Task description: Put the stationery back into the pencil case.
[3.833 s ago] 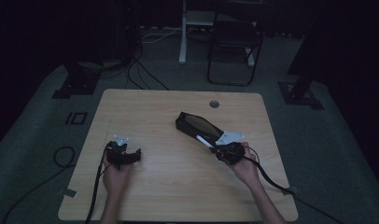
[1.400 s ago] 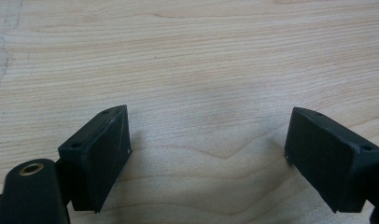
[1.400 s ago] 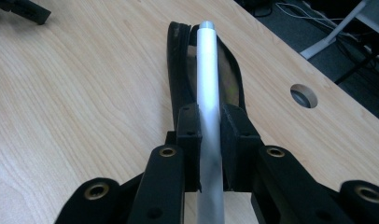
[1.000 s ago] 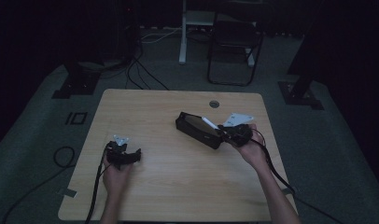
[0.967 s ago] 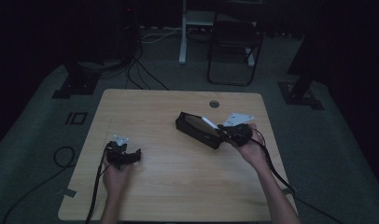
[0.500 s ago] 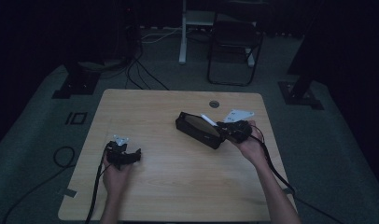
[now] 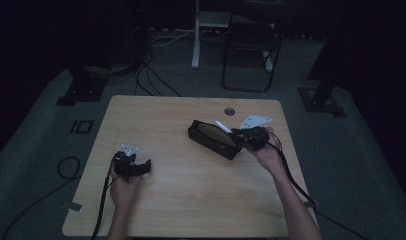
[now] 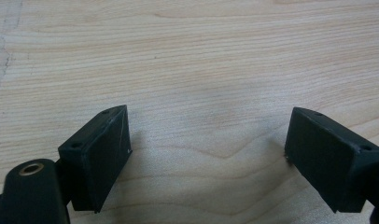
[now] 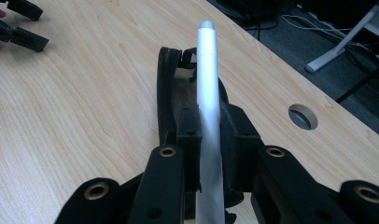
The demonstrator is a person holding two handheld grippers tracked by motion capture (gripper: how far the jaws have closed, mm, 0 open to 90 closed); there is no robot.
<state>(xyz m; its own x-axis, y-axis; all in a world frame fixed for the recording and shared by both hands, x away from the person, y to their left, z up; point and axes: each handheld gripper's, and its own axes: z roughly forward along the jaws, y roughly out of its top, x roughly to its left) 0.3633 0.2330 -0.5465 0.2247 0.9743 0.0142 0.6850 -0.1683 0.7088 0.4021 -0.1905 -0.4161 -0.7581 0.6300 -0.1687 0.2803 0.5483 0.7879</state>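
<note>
Two grippers are at work over a pale wooden table (image 7: 191,200), and from the high view we see the left gripper (image 7: 132,165) low on the left part of the tabletop, held in the person's left hand (image 7: 123,187). The right gripper (image 7: 241,137) sits at the right, beside the near end of a black case (image 7: 213,140) that lies at a slant right of the table's centre. A slim white pen (image 7: 222,126) slants above the case's open top. A round cable hole (image 7: 229,111) lies near the far edge, and a dark chair (image 7: 251,45) stands on the floor beyond the table.

In the left gripper view, we find the jaws spread wide apart over bare wood (image 8: 201,70), with nothing between them.

In the right gripper view, we see the jaws clenched on the silvery-white pen (image 9: 208,102), which runs up from between them and over the open black case (image 9: 171,88) below. The pen's rounded tip reaches past the case's far end. The cable hole (image 9: 303,116) shows at right, and the left gripper's jaws (image 9: 19,25) appear far off at the upper left corner.
</note>
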